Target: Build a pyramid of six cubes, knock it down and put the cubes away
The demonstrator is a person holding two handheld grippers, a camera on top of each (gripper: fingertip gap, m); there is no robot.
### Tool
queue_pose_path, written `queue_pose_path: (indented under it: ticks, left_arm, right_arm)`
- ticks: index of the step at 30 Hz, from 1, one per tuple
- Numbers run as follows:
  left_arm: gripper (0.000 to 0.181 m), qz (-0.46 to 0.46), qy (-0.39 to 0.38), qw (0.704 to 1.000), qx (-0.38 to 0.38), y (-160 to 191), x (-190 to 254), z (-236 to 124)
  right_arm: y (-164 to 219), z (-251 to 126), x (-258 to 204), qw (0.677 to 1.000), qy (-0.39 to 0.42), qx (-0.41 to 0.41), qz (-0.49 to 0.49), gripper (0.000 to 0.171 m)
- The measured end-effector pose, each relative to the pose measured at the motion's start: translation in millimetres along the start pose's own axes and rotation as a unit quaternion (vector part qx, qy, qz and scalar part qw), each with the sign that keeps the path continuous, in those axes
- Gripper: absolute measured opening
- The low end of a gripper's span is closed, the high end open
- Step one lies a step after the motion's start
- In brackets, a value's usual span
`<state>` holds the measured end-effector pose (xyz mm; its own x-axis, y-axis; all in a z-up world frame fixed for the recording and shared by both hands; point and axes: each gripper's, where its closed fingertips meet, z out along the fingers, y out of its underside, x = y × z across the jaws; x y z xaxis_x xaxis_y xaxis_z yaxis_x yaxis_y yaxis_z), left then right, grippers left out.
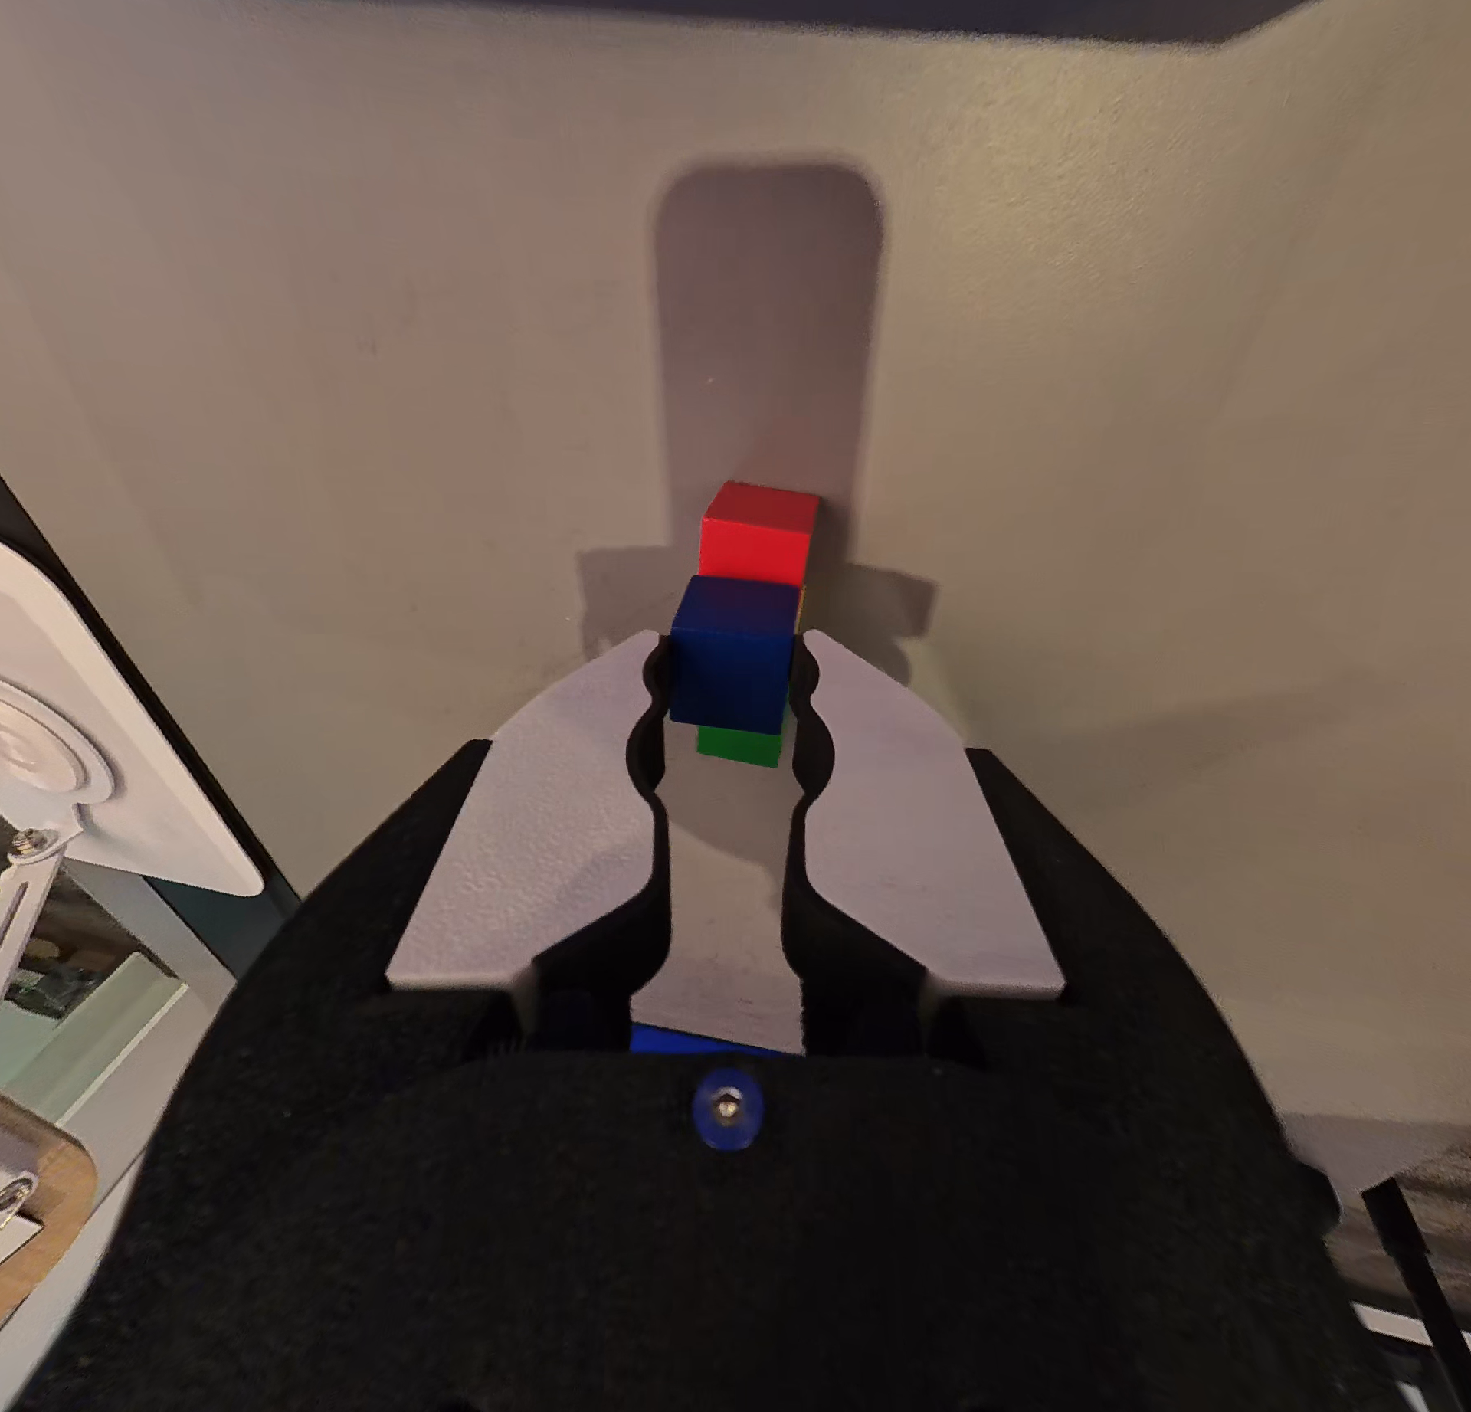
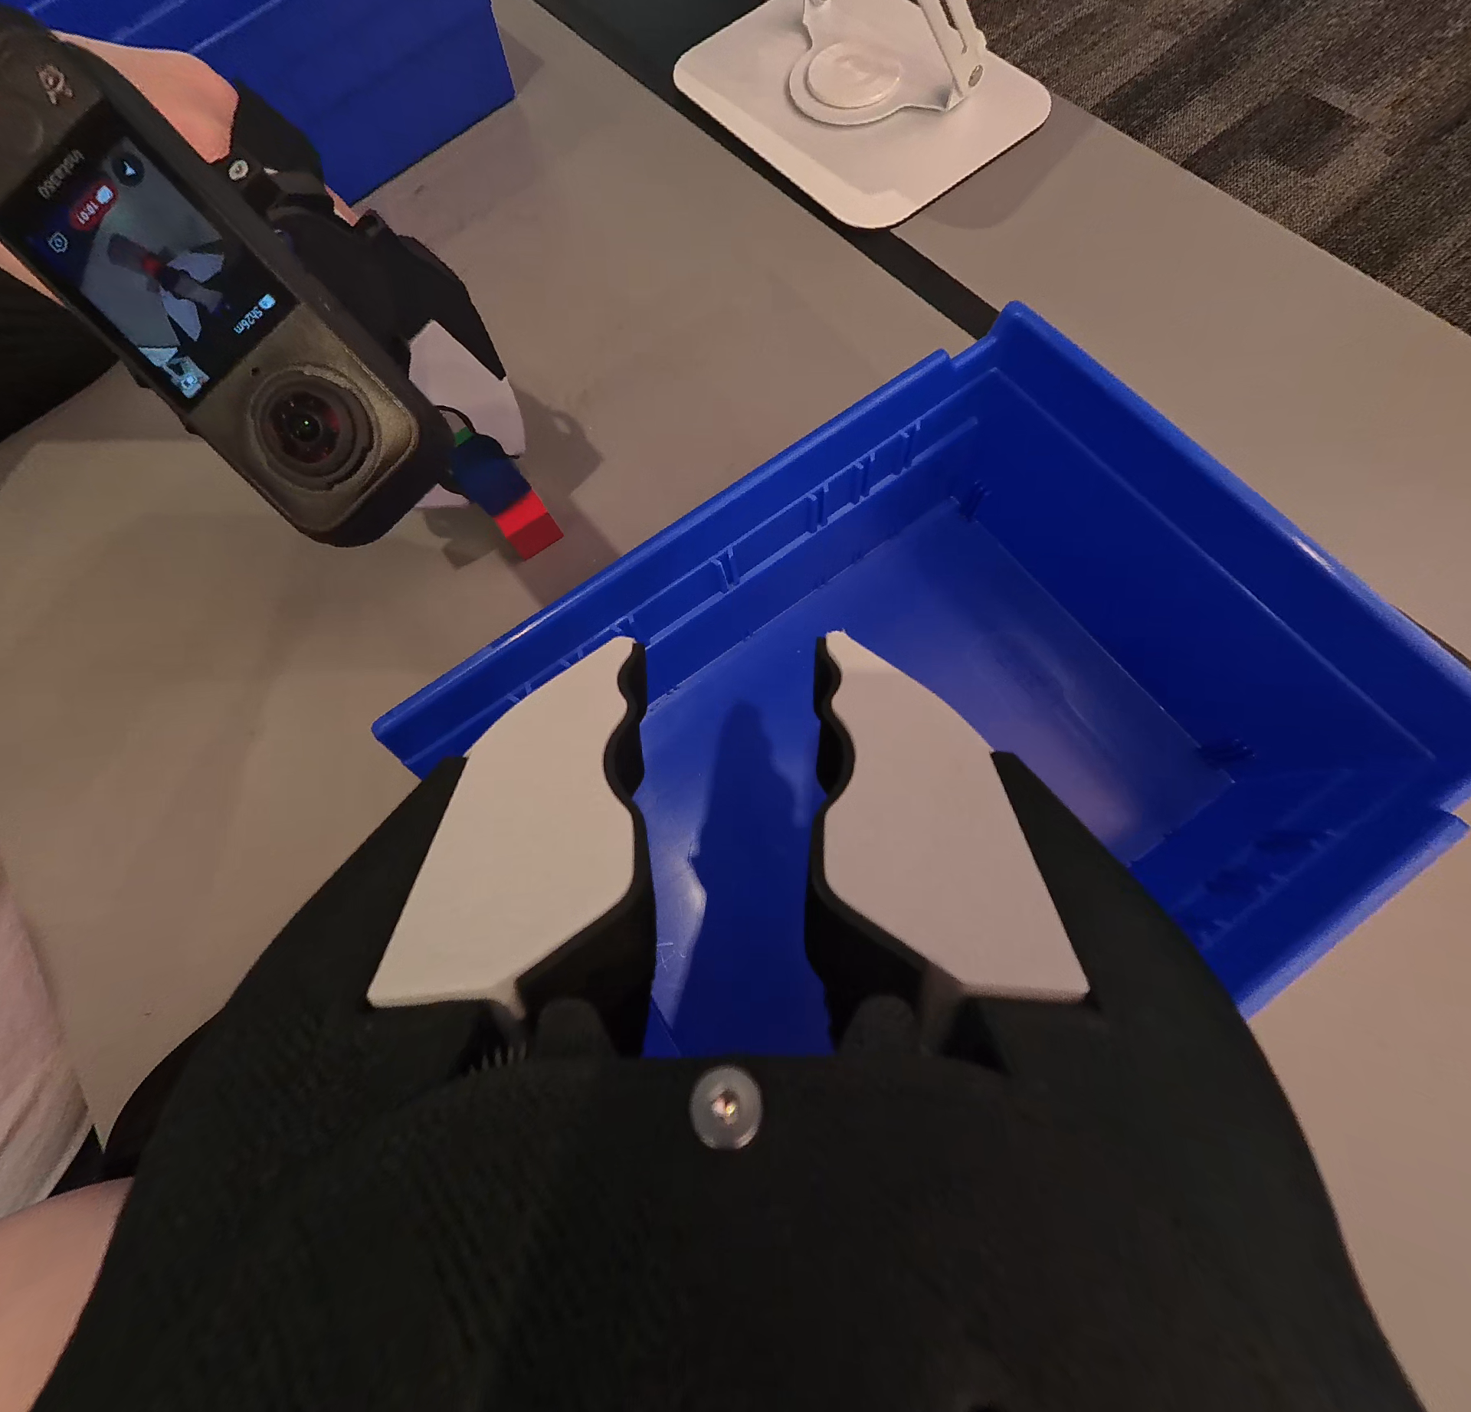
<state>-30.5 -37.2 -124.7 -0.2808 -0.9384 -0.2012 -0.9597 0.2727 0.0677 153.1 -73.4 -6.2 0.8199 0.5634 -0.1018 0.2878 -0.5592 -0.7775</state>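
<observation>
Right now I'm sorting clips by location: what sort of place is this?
Probably an office or lab workstation: a grey table, patterned dark carpet beyond its edge, blue plastic storage bins, and a white desktop stand.

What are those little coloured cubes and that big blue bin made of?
The small red cube and blue cube look like painted wood: matte, crisp-edged, though plastic is possible. The large blue open bin looks like moulded plastic, given its slight sheen and ribbed walls.

Three small wooden cubes show: one red [image 1: 760, 532], one dark blue [image 1: 732, 657], one green [image 1: 739, 745]. Two blue plastic bins [image 2: 1154, 498], two grippers [image 2: 728, 649].
</observation>
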Motion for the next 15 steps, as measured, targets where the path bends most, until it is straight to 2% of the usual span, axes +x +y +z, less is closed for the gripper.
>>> queue_pose_path:
  ticks: [15]
  left_arm:
    - [0.028,-0.001,0.006,1.0,-0.005,-0.8,1.5,3.1]
  right_arm:
    - [5.2,2.6,-0.9,1.0,-0.014,-0.007,0.005,0.041]
